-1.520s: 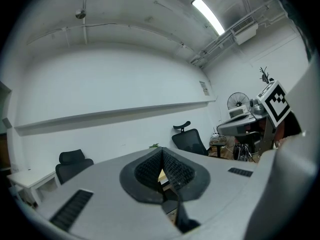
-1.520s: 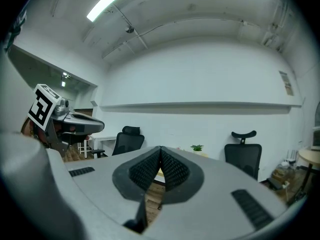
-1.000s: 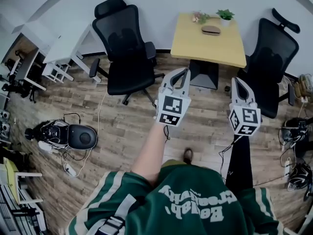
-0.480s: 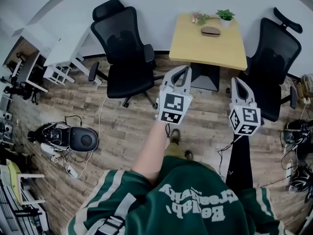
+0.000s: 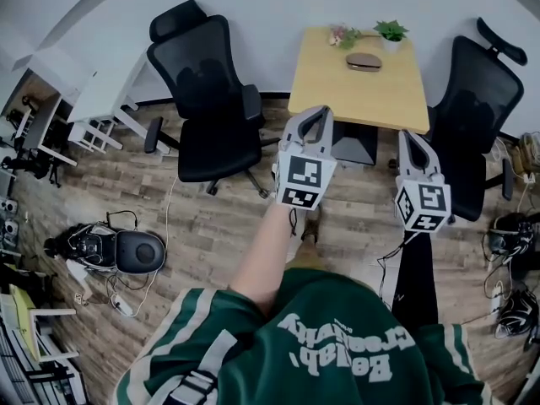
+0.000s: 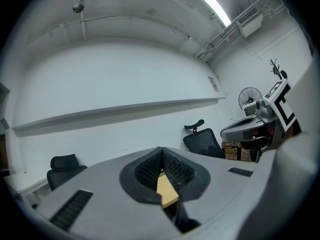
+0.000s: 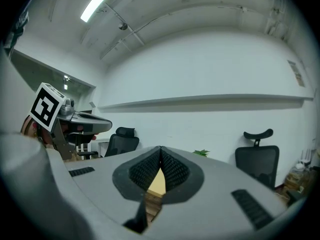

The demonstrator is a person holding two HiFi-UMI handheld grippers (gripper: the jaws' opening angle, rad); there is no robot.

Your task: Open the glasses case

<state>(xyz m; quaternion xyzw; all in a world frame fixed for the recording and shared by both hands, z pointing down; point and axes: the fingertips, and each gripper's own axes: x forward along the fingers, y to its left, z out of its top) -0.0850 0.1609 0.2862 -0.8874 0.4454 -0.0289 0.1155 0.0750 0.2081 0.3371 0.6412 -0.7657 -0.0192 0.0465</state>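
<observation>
Counts: two chairs [image 5: 207, 99], one table [image 5: 359, 91], one case [image 5: 364, 61], two plants [image 5: 391, 30], one left gripper [image 5: 317, 113], one right gripper [image 5: 409, 137], one person [image 5: 321, 353].

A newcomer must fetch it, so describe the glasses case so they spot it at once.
Find the light wooden table against the white wall, between two black office chairs. At its far end, near two small potted plants, lies the brown oval glasses case: the only flat, leafless thing there.
</observation>
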